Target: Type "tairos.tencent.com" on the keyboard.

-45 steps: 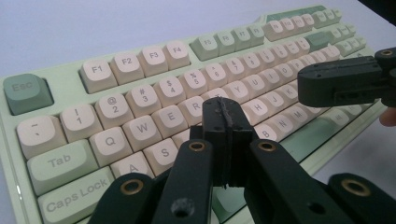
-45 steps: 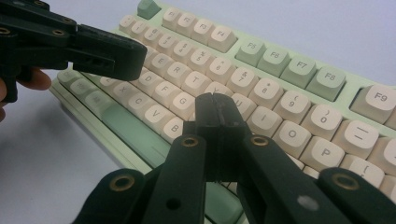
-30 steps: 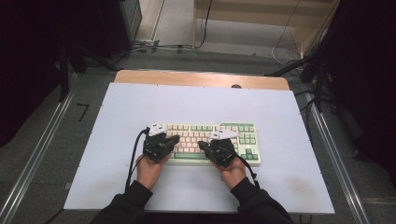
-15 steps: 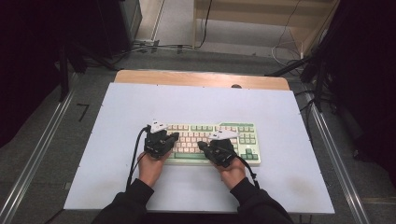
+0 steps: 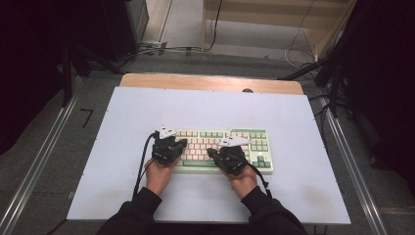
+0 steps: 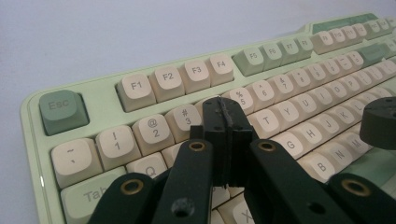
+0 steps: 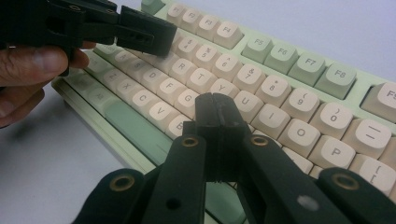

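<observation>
We held both grippers, left [image 6: 227, 122] and right [image 7: 216, 112], pinched tight over the keyboard [image 5: 254, 169] mid-table. Maybe touching keys; a hard poke could hit two.

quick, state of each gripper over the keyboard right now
left gripper: closed, jaws pressed together with nothing between them, tip over the keyboard near the 4 key.
right gripper: closed, holding nothing, tip over the keys near H.

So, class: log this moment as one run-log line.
left tongs: shut, over keyboard near 4 key | right tongs: shut, over the letter keys | nothing held
</observation>
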Available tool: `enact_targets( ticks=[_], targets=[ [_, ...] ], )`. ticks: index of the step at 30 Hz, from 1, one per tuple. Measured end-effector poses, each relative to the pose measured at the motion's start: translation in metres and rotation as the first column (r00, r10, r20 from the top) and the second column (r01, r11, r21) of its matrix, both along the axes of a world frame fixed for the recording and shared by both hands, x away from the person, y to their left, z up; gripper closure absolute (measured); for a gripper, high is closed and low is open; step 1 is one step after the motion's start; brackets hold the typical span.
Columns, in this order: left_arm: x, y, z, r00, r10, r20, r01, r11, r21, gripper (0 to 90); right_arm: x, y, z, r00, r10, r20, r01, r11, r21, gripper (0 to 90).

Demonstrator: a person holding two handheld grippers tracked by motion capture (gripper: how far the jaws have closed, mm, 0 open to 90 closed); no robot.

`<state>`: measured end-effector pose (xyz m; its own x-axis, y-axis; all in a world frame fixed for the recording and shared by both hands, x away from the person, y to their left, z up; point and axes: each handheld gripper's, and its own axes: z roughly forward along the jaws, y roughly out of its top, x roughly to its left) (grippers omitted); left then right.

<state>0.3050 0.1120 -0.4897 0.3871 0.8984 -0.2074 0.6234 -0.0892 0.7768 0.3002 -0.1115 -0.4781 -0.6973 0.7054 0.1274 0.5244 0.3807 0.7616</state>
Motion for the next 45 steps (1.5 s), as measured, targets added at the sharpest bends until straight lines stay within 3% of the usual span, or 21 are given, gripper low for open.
enact_targets(
  ticks=[11, 20, 45],
  targets=[
    [0.002, -0.001, -0.003, 0.9998, -0.008, -0.018, 0.008, 0.9999, 0.011, 90.0, 0.0, 0.0, 0.0, 1.0, 0.002, -0.001, -0.002, 1.0, -0.001, 87.8],
    [-0.002, 0.0, 0.004, 1.0, -0.004, 0.009, 0.004, 0.9999, -0.013, 90.0, 0.0, 0.0, 0.0, 1.0, 0.002, -0.001, -0.002, 1.0, 0.001, 87.8],
    [-0.009, 0.0, 0.009, 0.9995, -0.024, 0.019, 0.024, 0.9995, -0.022, 90.0, 0.0, 0.003, -0.003, 0.9999, 0.011, -0.002, -0.011, 1.0, -0.016, 87.8]
  ],
)
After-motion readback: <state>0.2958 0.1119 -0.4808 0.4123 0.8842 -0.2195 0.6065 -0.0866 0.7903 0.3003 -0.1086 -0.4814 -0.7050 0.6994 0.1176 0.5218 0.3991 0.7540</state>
